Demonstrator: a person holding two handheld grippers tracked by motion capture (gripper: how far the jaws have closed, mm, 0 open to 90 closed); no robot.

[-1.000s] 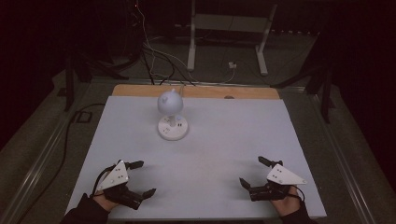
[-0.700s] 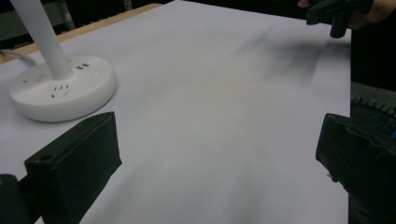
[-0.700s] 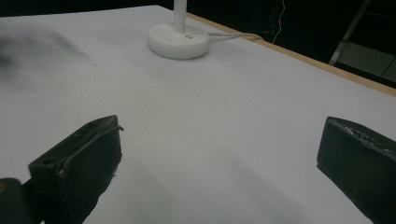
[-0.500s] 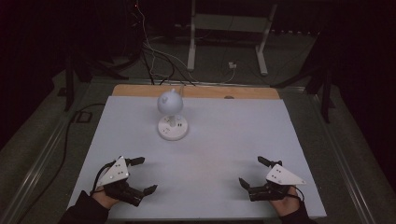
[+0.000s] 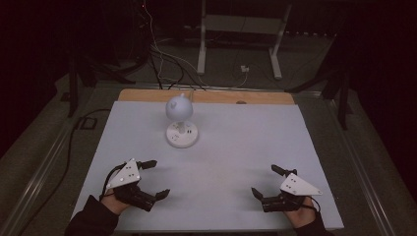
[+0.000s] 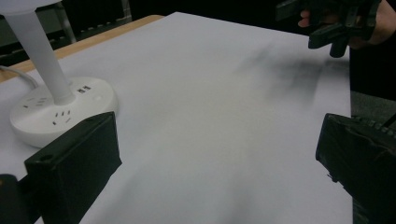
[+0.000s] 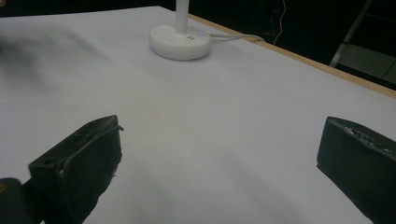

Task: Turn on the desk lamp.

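A small white desk lamp with a round base and a globe head stands at the middle back of the white table. Its base carries sockets and a small light. My left gripper rests near the front left edge, open, nothing between its jaws. Near the front right edge my right gripper is open and empty too. In the left gripper view, the right gripper and its hand appear at the top right.
A wooden strip runs along the table's far edge. The lamp's white cable trails off the back. Beyond lie floor cables and a metal stand. Bare table surface lies between the grippers and the lamp.
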